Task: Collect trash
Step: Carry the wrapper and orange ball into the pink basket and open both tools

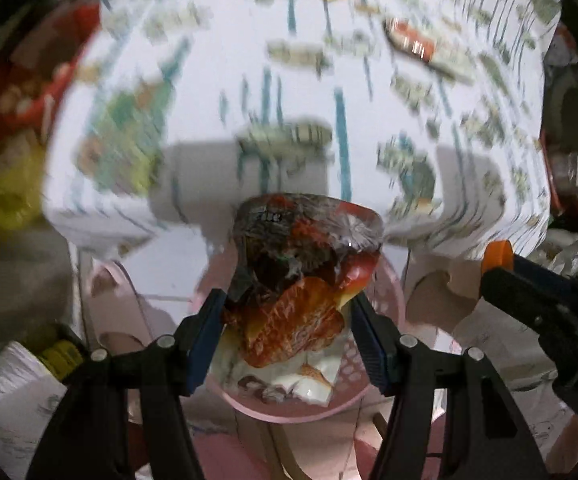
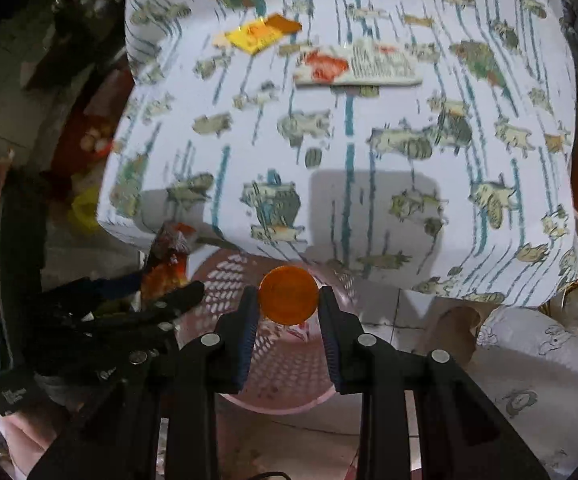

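My left gripper (image 1: 287,302) is shut on a crumpled red and dark snack wrapper (image 1: 301,276) and holds it over a pink perforated basket (image 1: 389,280) that has some trash inside. My right gripper (image 2: 287,294) is shut on an orange bottle cap (image 2: 287,294) above the same basket (image 2: 289,360). The left gripper with its wrapper (image 2: 167,268) shows at the left of the right wrist view. The right gripper with the cap (image 1: 497,254) shows at the right of the left wrist view.
A table with a white patterned cloth (image 2: 349,152) stands behind the basket. A yellow-orange wrapper (image 2: 261,34) and a white and red packet (image 2: 357,66) lie on it. A white bin (image 2: 549,380) stands to the right. Clutter sits at the left (image 1: 9,196).
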